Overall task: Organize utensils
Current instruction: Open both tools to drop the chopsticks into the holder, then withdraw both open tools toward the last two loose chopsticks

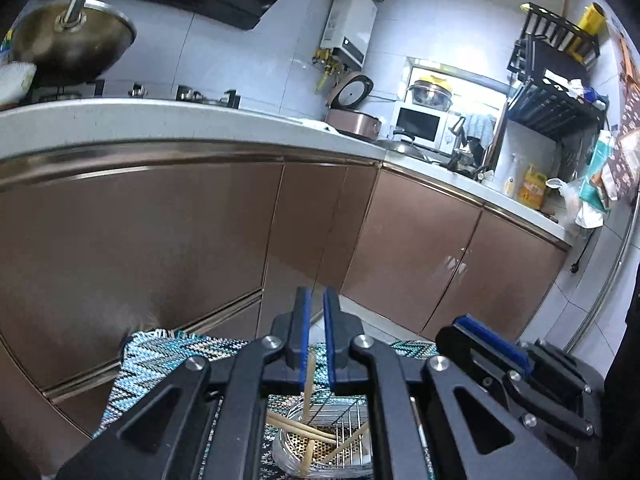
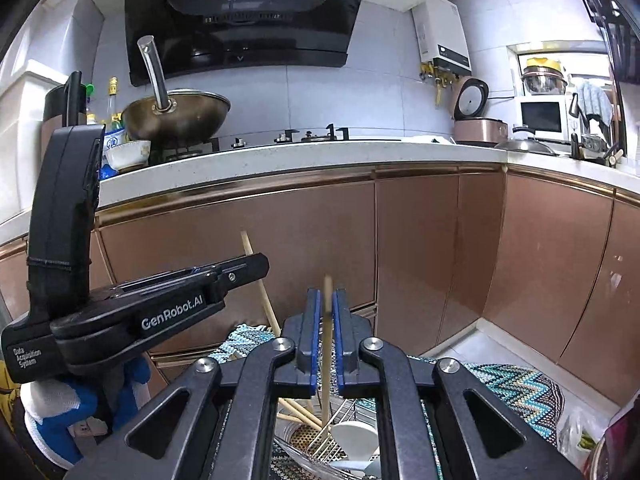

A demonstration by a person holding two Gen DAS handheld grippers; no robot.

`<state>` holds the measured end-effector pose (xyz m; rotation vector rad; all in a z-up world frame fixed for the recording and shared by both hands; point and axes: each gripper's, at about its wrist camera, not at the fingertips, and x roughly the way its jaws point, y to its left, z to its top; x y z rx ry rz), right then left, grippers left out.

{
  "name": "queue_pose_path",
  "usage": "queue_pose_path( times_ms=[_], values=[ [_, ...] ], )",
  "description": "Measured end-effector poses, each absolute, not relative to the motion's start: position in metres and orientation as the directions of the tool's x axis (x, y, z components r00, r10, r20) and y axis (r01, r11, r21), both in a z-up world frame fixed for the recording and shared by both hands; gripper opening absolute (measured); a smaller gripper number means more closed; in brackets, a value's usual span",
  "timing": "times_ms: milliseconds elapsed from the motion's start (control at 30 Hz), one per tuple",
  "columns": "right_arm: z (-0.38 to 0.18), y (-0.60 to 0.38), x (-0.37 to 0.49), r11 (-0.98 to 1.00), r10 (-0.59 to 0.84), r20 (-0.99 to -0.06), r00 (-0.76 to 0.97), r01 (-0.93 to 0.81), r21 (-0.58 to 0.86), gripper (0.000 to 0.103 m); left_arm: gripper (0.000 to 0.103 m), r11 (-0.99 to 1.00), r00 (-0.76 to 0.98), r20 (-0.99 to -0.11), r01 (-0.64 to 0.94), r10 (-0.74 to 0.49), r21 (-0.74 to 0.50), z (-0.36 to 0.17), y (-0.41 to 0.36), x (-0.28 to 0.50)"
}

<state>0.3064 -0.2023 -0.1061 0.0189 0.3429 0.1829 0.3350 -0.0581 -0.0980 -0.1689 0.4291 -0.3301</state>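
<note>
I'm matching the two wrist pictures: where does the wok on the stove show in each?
Left wrist view: the wok sits top left, its handle running off the top edge.
Right wrist view: the wok sits left of centre, under the range hood.
Shared landmark: the rice cooker.

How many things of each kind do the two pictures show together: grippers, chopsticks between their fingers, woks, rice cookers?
grippers: 2 (left gripper, right gripper)
chopsticks between fingers: 2 (left chopstick, right chopstick)
wok: 1
rice cooker: 1
Total: 6
</note>
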Motion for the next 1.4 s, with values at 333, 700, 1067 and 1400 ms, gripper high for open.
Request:
queue_pose_path(
  times_ms=[333,700,1067,1400],
  values=[
    [-0.07,-0.203,0.259,0.989,0.148,-0.261,0.954,-0.135,0.067,0.04,0.047,0.937,0.889,-0.323,0.254,-0.323,-0.238,-0.063,-0.029,0.273],
    [-0.042,-0.202,0.183,0.969,0.175,-0.204,0.963,-0.132,0.21,0.099,0.057,0.944,0.898,-0.31,0.254,-0.311,-0.21,-0.04,-0.008,0.185],
    [-0.043,-0.178,0.131,0.948,0.223,-0.244,0.944,-0.152,0.279,0.103,0.064,0.954,0.912,-0.301,0.228,-0.279,-0.193,-0.025,0.014,0.122],
    [-0.042,-0.156,0.093,0.924,0.302,-0.224,0.927,-0.227,0.306,0.103,0.074,0.966,0.931,-0.283,0.186,-0.232,-0.179,-0.023,0.031,0.088]
  ],
)
